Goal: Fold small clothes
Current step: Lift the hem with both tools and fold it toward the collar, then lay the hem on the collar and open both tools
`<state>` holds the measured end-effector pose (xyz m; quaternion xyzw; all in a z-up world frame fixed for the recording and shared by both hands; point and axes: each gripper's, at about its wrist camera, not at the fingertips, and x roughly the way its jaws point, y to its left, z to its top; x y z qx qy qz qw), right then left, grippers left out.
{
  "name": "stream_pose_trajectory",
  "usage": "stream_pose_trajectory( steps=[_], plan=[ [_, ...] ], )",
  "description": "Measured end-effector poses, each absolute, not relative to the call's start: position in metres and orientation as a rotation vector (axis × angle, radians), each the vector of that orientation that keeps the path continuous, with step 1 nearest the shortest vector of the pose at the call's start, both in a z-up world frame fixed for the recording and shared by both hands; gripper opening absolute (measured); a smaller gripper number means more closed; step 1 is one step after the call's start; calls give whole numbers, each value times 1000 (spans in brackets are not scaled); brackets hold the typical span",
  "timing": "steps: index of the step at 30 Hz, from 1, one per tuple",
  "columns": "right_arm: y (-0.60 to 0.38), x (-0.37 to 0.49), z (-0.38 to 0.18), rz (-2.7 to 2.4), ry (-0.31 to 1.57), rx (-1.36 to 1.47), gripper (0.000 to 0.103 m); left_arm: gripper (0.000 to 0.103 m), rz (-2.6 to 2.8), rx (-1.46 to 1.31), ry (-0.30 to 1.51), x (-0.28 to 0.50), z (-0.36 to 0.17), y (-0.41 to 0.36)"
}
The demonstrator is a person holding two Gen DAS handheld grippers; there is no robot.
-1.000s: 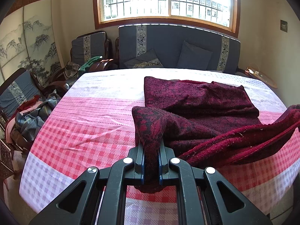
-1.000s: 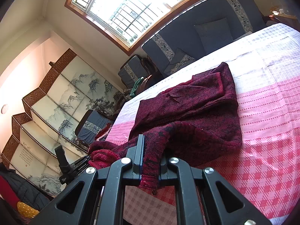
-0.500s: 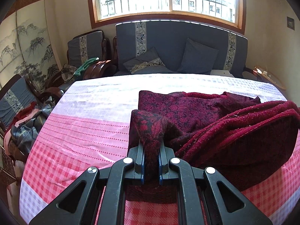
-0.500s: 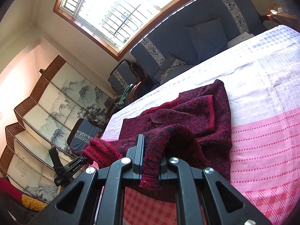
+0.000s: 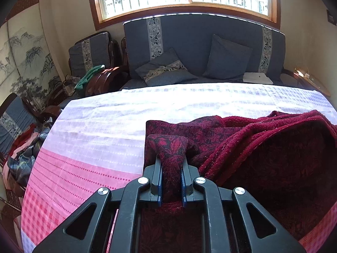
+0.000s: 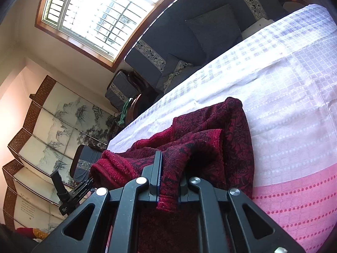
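A dark red patterned knit garment lies on the table with the pink and white checked cloth. My left gripper is shut on one bunched corner of it, held above the rest of the garment. My right gripper is shut on another edge of the same garment, which drapes forward over the layer below. The left gripper also shows at the lower left of the right wrist view. The lifted near part is doubled over the part lying on the cloth.
A blue sofa with cushions stands behind the table under a window. A blue armchair and a painted folding screen stand at the left. A heap of other clothes lies on a chair at the far left.
Both grippers have carried the held garment edge forward across the table, toward the sofa. The lifted part now lies over the far part, and less of the flat garment shows.
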<state>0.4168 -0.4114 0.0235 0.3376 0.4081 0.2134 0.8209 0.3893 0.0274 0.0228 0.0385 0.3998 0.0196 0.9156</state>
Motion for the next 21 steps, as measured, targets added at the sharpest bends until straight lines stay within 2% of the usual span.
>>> stream_pose_trajectory(
  steps=[5,7,10,15,18,21],
  plan=[
    [-414,435,0,444,882,782,11,33,39,-3,802,400,22,44],
    [-416,438,-3,415,869,799,14,49,41,-45,779,400,26,54],
    [-420,440,-8,371,856,840,14,60,42,-151,731,397,38,79],
    [-431,434,-8,351,806,917,17,63,128,-187,677,385,55,108],
    [-443,432,-5,371,774,991,37,63,128,-193,646,370,62,115],
    [-454,423,9,346,732,954,38,64,77,-152,652,361,62,107]
  ],
)
